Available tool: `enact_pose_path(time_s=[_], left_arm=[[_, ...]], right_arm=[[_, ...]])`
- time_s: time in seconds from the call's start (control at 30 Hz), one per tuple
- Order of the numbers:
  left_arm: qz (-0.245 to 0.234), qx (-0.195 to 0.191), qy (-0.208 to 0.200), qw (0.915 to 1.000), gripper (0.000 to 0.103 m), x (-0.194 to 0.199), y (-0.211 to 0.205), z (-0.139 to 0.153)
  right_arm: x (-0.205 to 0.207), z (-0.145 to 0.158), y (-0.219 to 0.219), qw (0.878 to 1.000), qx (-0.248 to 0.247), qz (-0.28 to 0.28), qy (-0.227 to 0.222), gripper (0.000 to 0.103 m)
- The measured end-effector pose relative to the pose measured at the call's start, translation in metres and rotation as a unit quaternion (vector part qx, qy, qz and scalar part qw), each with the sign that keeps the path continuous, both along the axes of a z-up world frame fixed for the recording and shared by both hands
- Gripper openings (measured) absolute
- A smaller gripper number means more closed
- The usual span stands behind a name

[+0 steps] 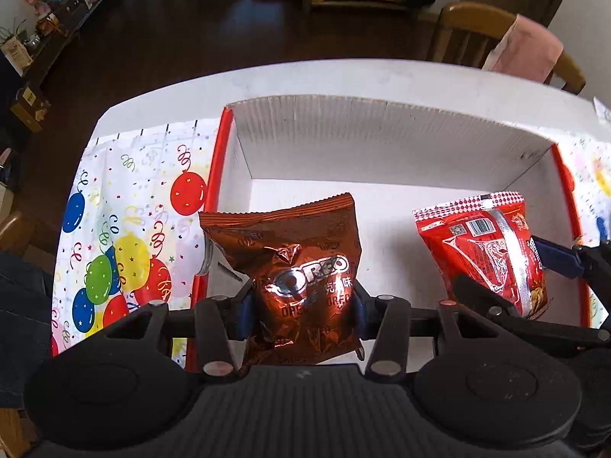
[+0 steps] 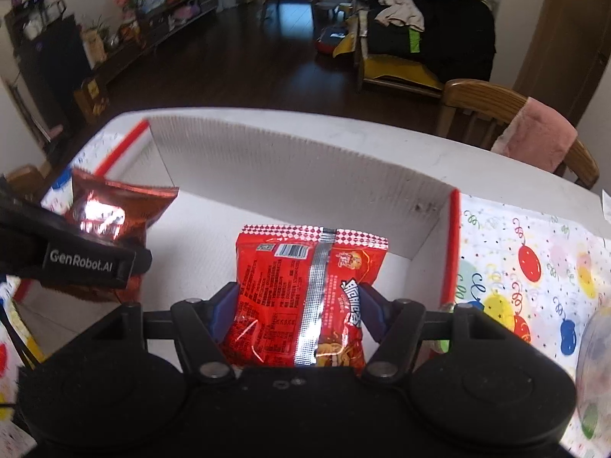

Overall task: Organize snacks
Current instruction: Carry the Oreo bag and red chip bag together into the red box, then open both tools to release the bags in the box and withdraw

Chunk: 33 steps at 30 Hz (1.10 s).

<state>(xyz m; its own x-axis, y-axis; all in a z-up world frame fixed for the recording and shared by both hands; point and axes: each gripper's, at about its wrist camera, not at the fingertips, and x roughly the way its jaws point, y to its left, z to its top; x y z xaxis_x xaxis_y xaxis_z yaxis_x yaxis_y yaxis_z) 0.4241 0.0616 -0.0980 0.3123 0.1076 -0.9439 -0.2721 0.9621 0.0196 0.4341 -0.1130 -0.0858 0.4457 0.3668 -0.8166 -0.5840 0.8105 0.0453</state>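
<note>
Over the empty white box point(image 1: 382, 145), the left gripper point(image 1: 301, 305) pinches a brown cookie bag point(image 1: 298, 259) and the right gripper point(image 2: 298, 316) clamps a red snack bag point(image 2: 301, 290); neither bag is set down yet.

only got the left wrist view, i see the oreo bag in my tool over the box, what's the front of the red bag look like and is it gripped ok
Observer: The right wrist view shows the right tool with both pads pressed on the red snack bag. The side facing the camera is its back: barcode and silver seam.
Operator: anything beyond the box on the right side
Observer: Yes, a clear rounded object sits on the balloon tablecloth at the frame's right edge; too blurred to identify.
Operator: is my tool branded
Observer: The left tool's finger, holding the Oreo bag, reads GenRobot.AI.
</note>
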Motion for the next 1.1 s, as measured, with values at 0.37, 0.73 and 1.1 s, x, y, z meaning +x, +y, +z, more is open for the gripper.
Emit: enact_pose_path(time_s=[0.37,0.73,1.1], left_arm=[[-0.028,0.019,0.034,0.9989,0.047,0.005,-0.003,-0.017],[-0.033,0.017,0.023,0.9991,0.048,0.002,-0.008,-0.010],[-0.036,0.008,-0.015,0.9992,0.050,-0.018,-0.011,0.019]], right_arm=[[0.006,-0.016,0.004,1.000,-0.024,0.012,0.015,0.065],[0.002,-0.013,0.004,1.000,-0.024,0.006,0.010,0.070],[-0.011,0.015,-0.011,1.000,-0.007,-0.017,-0.008,0.078]])
